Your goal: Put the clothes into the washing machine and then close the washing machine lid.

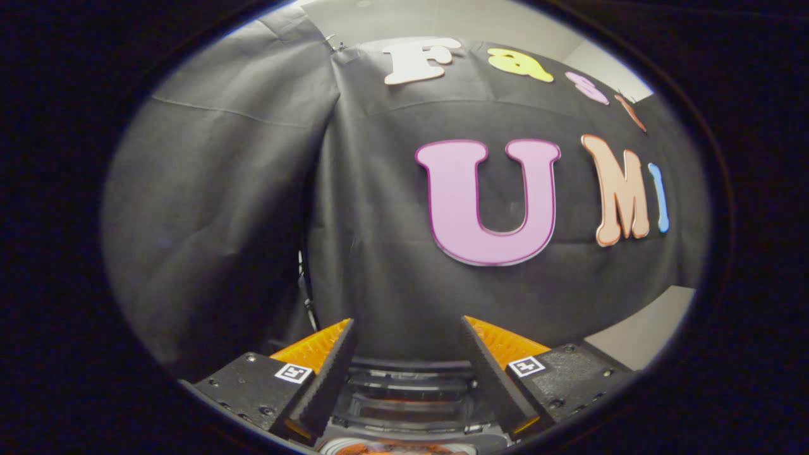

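My fingers (407, 328) stand wide apart, holding nothing. Between and just below them lies the washing machine (411, 395), its lid up against the booth's black cloth wall (379, 221) beyond.

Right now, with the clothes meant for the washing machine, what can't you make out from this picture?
- Washing machine, gripper view: just a strip between and below the open fingers of the hand-held gripper; the fingers and the view's lower edge cut off the rest.
- Lid: open or shut cannot be told from that strip.
- Orange patch at the bottom: blurred and cut off; clothes or not, unclear.
- Table: one pale corner past the black cloth wall.
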Tool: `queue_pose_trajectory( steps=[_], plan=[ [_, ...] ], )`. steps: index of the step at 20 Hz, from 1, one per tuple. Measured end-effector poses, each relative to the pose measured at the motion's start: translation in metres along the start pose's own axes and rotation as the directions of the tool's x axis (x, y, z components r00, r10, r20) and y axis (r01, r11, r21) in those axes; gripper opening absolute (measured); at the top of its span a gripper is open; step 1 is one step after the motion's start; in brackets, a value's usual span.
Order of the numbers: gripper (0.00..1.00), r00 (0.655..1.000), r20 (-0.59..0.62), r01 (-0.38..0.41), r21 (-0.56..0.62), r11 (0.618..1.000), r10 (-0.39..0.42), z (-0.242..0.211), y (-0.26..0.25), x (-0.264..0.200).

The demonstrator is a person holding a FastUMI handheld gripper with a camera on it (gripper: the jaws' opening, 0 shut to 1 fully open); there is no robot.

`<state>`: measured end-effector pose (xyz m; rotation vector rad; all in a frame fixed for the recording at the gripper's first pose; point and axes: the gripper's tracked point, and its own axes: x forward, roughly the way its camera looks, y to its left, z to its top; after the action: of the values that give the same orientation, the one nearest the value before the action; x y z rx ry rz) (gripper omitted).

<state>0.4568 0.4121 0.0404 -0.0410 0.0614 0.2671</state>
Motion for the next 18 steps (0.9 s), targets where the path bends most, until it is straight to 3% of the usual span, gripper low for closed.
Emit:
queue_pose_trajectory(
  steps=[4, 7, 11, 14, 18],
  plan=[
    [0.97, 1.0, 0.025, 0.014, 0.041, 0.999, -0.015, -0.011, 0.003, 0.027],
    [0.97, 0.999, -0.026, 0.045, 0.061, 0.997, -0.044, -0.033, -0.002, 0.042],
    [0.97, 0.99, -0.099, 0.094, -0.035, 0.995, -0.097, -0.066, -0.014, 0.051],
    [0.97, 0.99, -0.107, 0.098, 0.066, 0.993, -0.091, -0.074, -0.016, 0.047],
    [0.96, 0.992, -0.117, 0.062, 0.043, 0.997, -0.057, -0.072, -0.011, 0.044]
  ],
)
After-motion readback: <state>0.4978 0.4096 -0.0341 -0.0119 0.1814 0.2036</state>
